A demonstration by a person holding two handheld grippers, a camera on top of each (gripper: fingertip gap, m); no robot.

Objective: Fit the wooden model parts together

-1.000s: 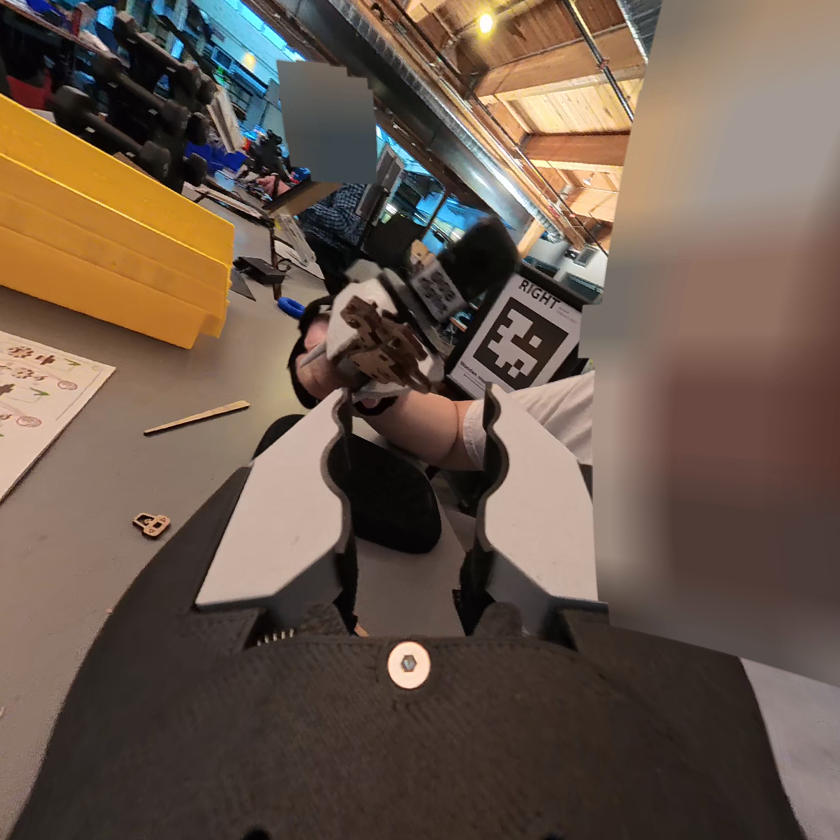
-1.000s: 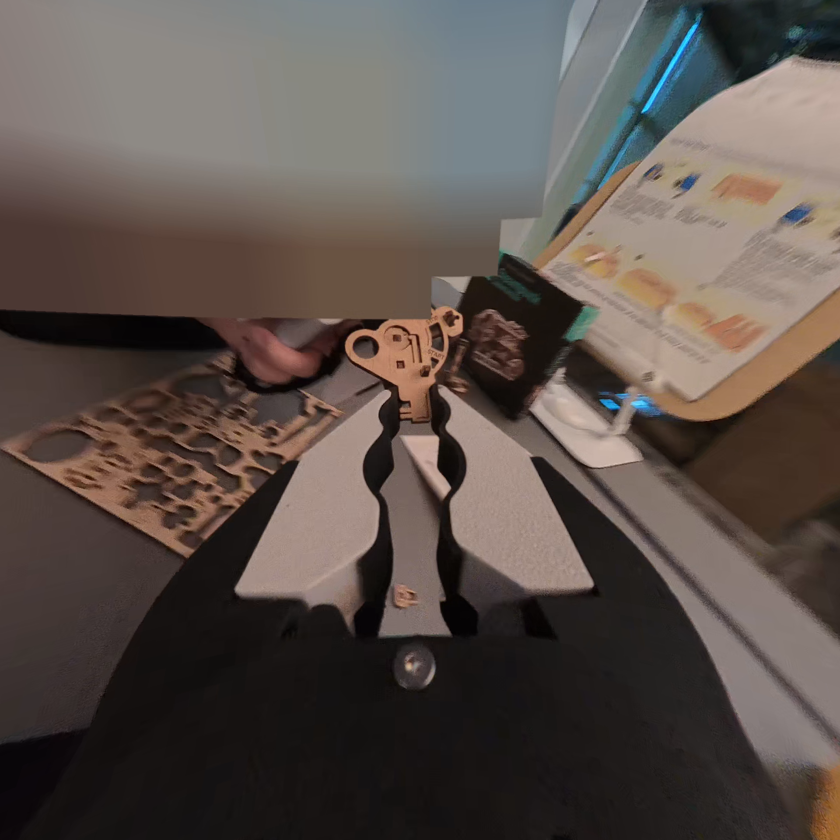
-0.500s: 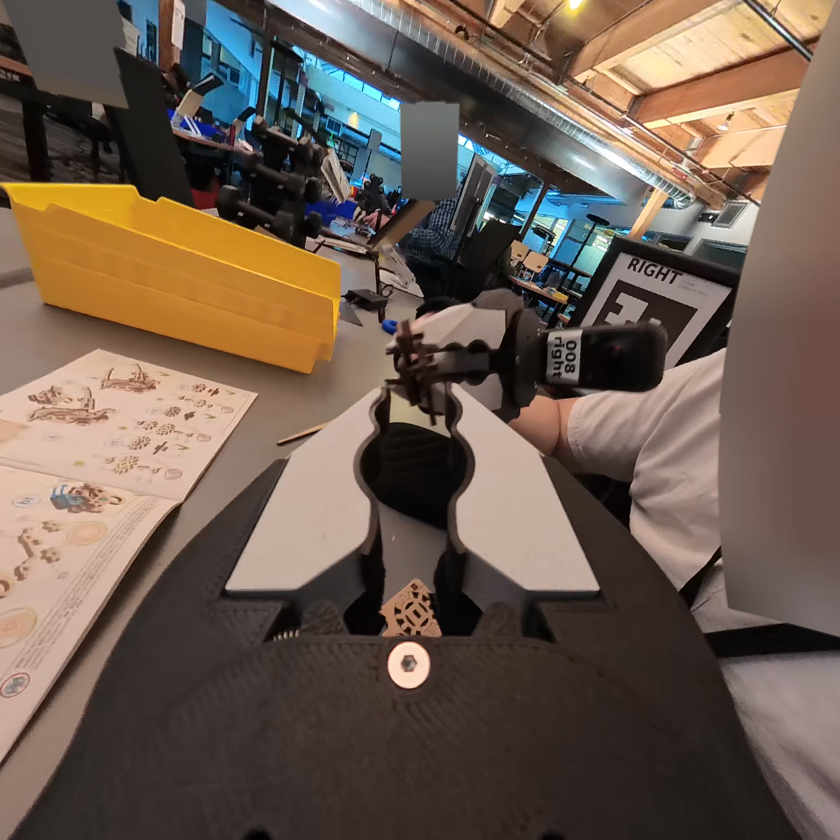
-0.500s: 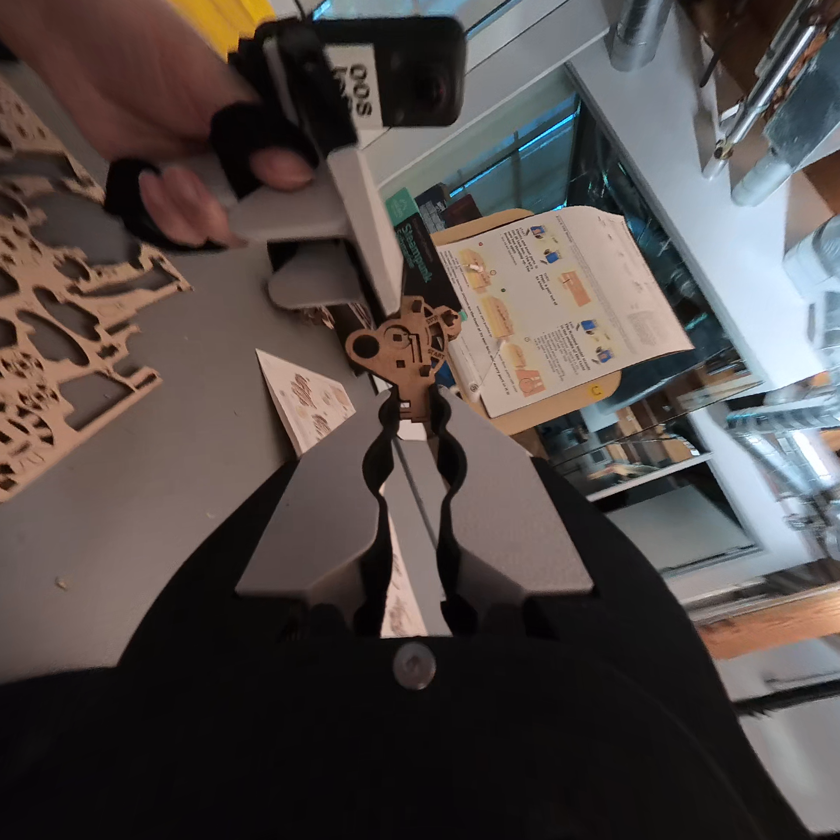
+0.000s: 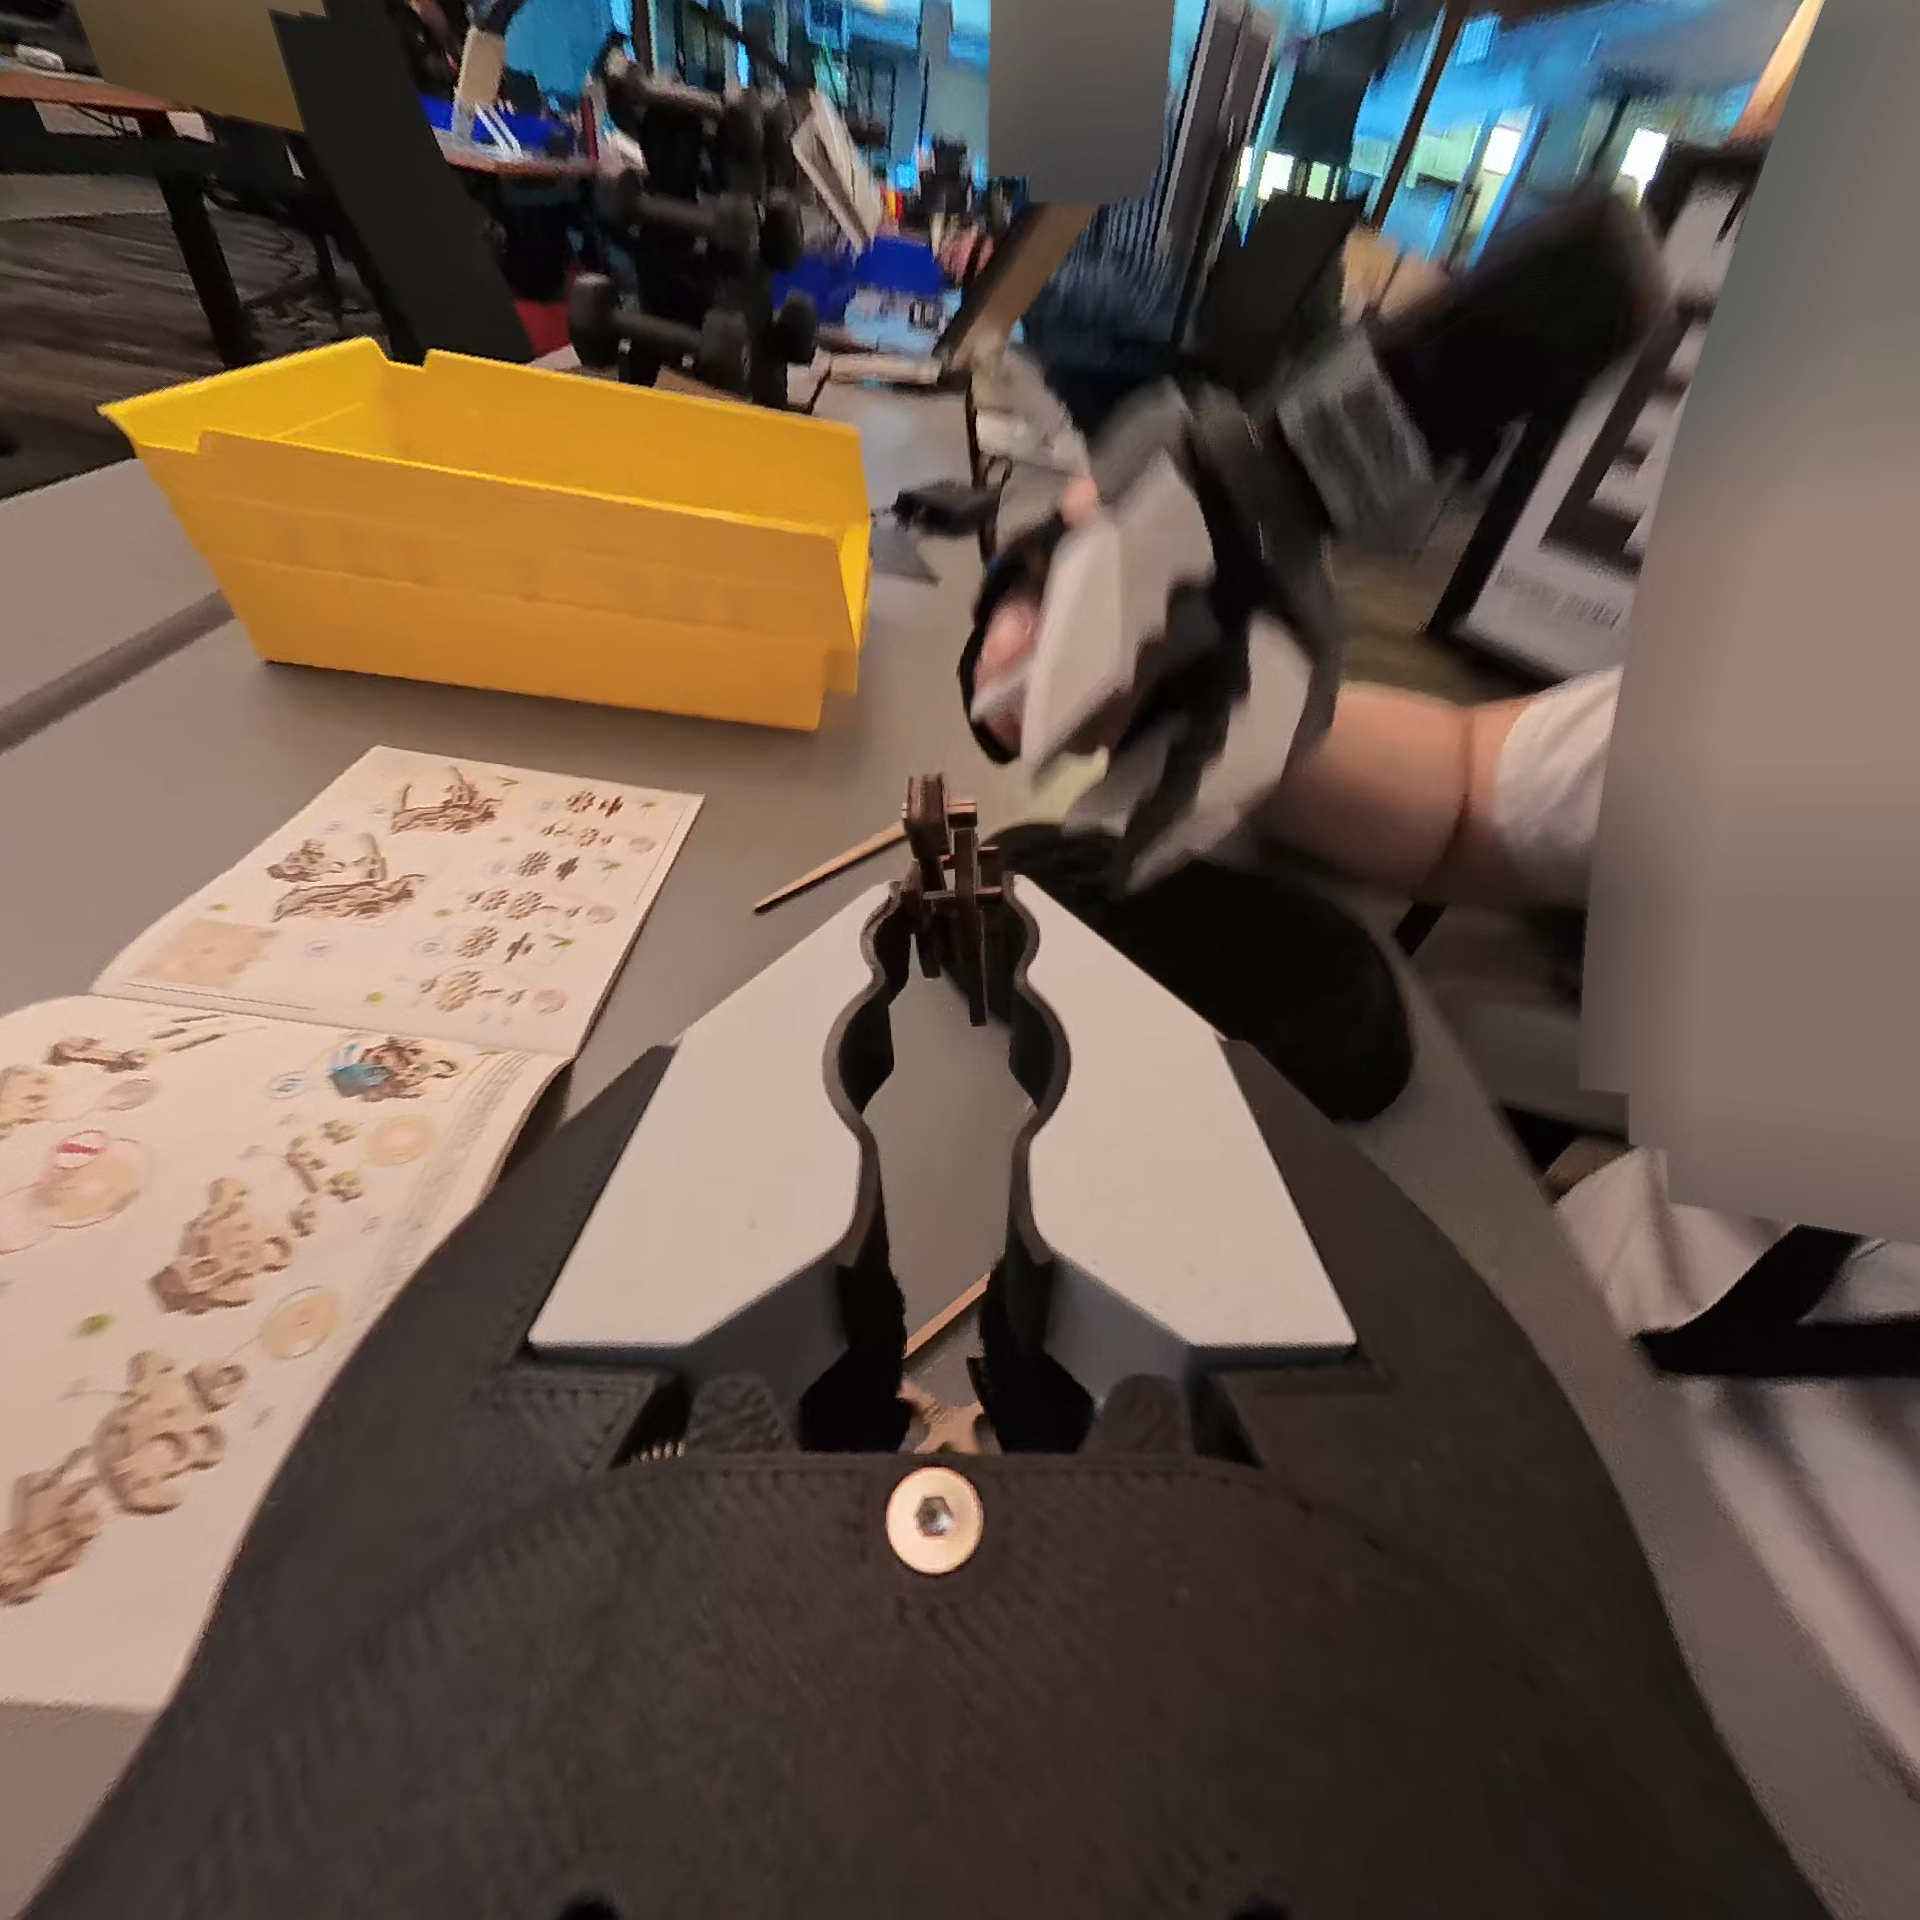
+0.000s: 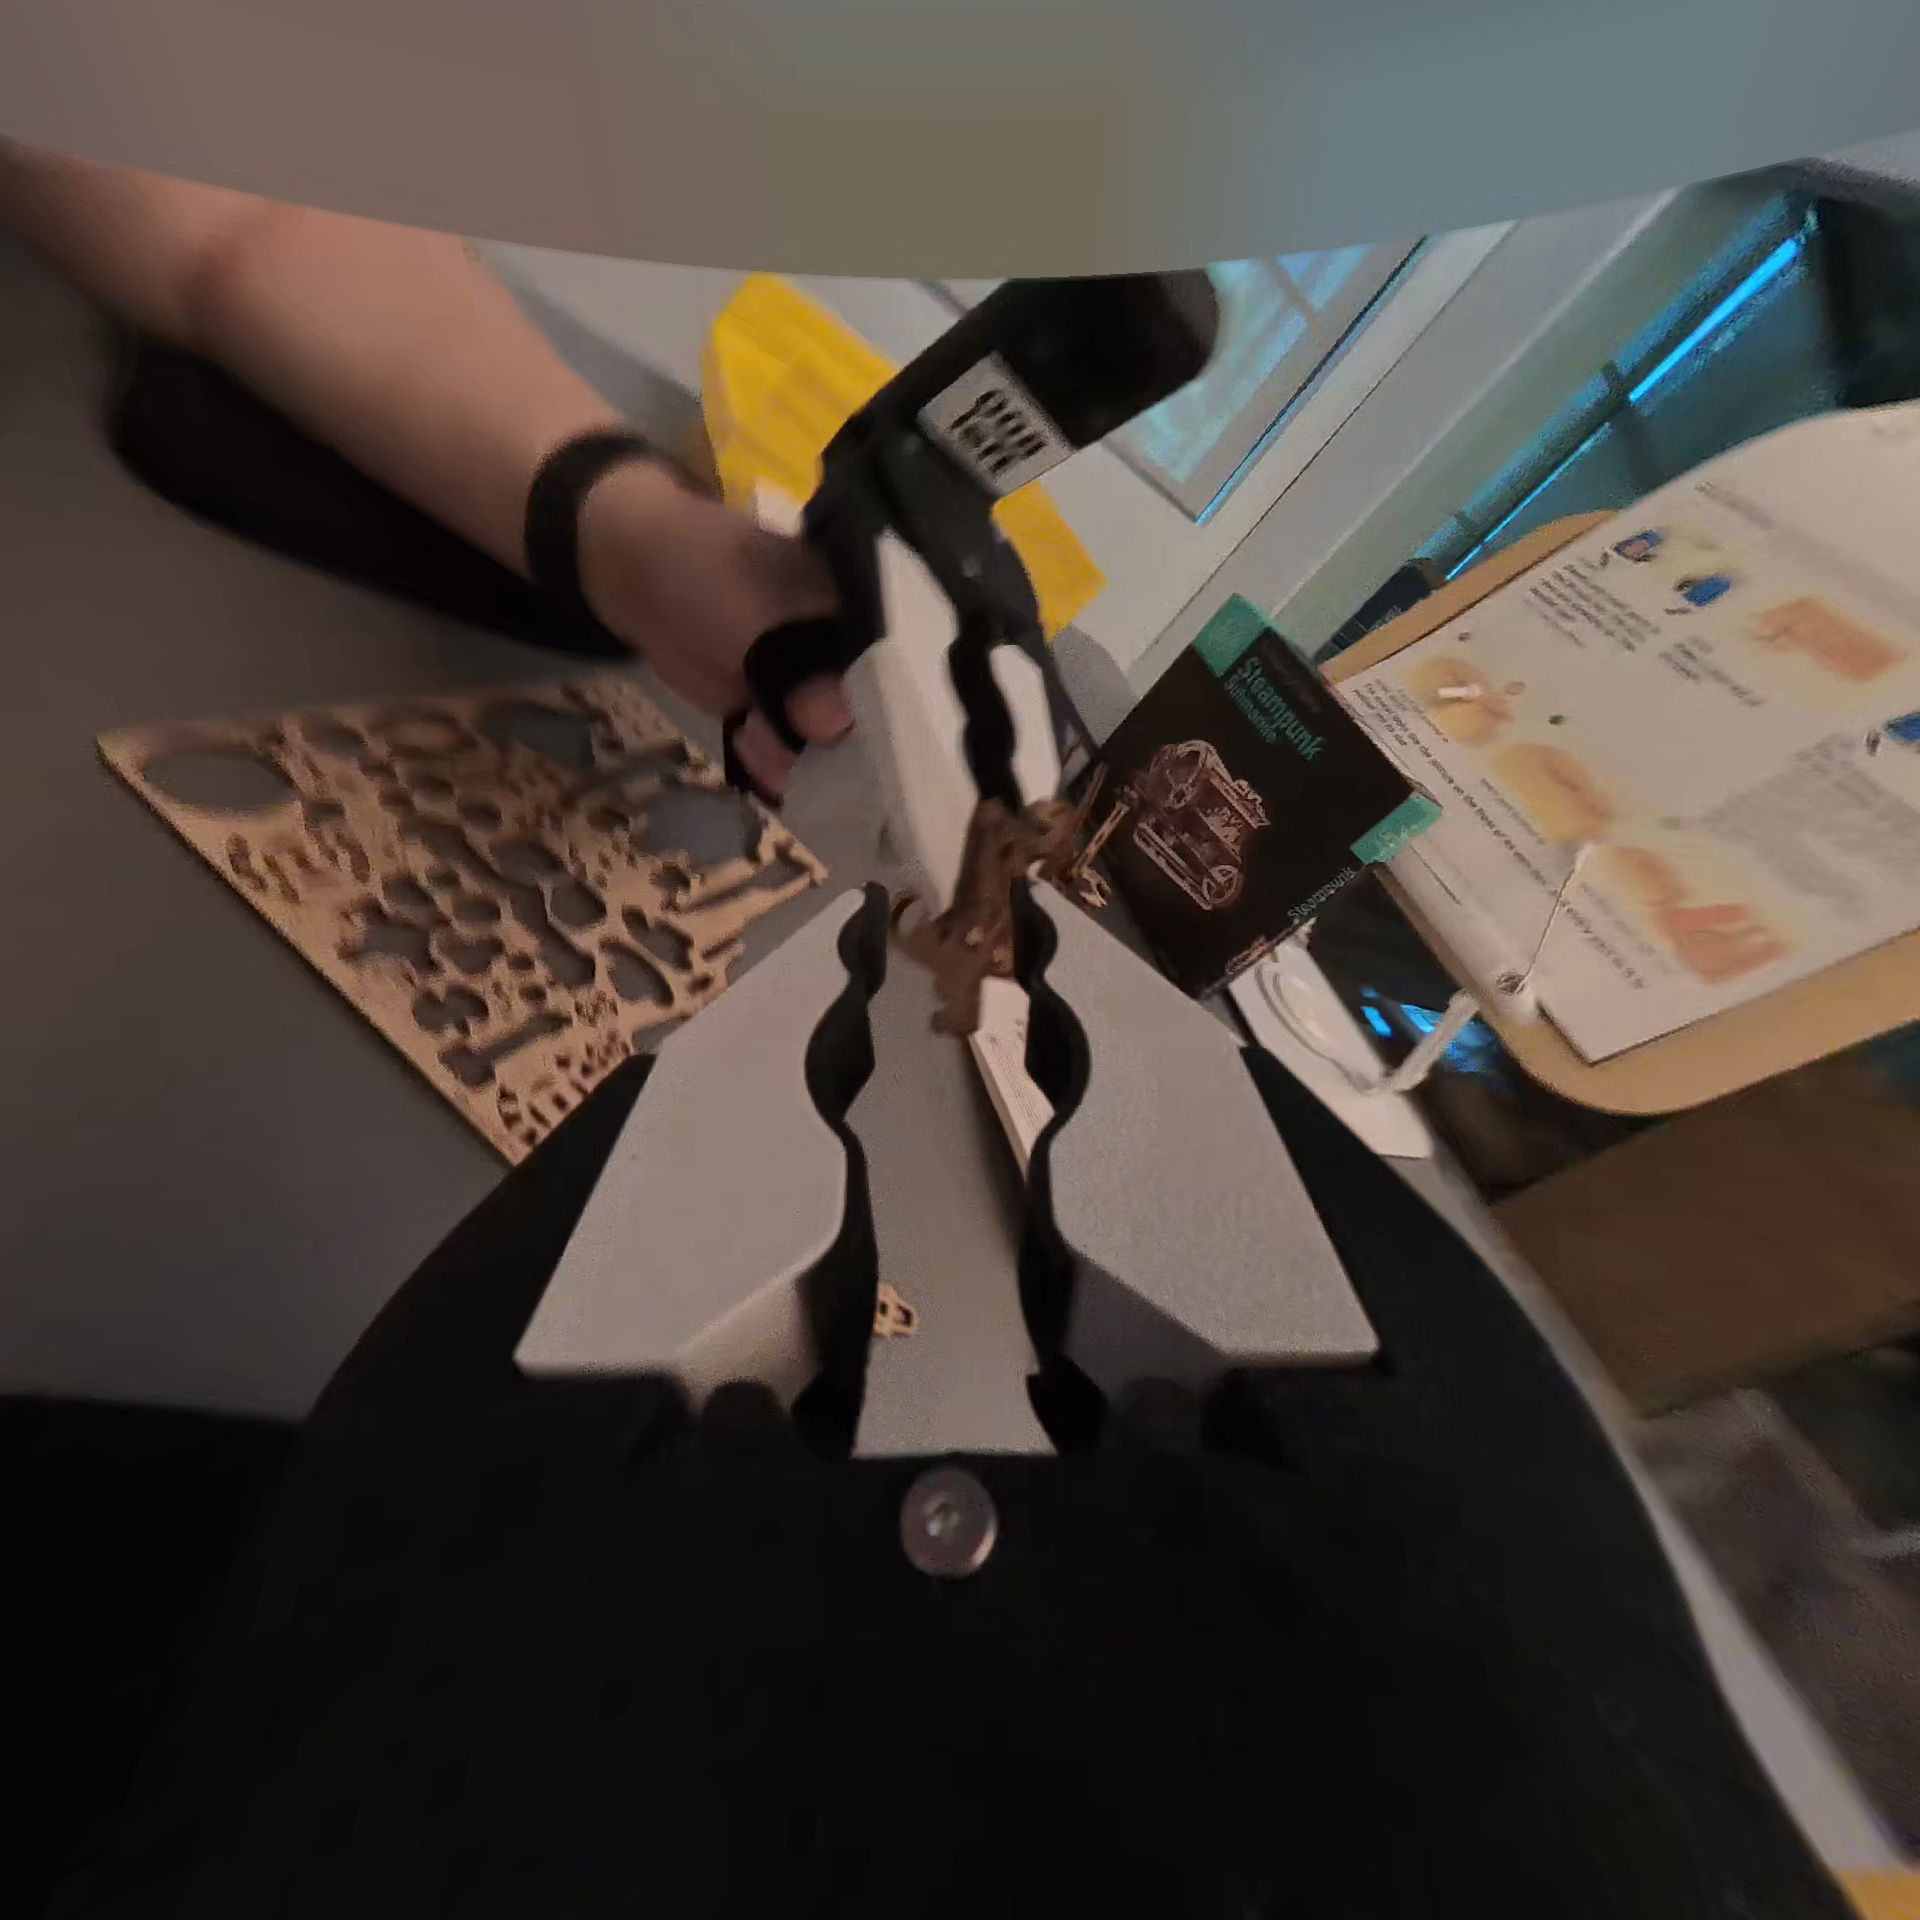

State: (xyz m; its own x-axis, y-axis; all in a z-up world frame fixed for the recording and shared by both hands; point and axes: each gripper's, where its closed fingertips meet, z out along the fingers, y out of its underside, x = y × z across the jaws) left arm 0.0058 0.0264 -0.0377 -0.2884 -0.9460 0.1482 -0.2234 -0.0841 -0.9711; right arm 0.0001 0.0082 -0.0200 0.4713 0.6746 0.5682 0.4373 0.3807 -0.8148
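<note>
While the grey table (image 5: 125, 582) lies well below, the left gripper (image 5: 943, 914) pinches the wooden sub-assembly (image 5: 945, 873) edge-on at its very tips, and the right gripper (image 6: 961, 925), fingers spread and grasping nothing, sits around it. Risk, I'd say: that thin tip grip could let it twist or drop among loose offcuts.

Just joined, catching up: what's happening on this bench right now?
A person works two handheld grippers. The left gripper is shut on a small dark laser-cut wooden assembly, held above the grey table. The right gripper is open, apparently empty, near that assembly. An open instruction booklet lies nearby.
</note>
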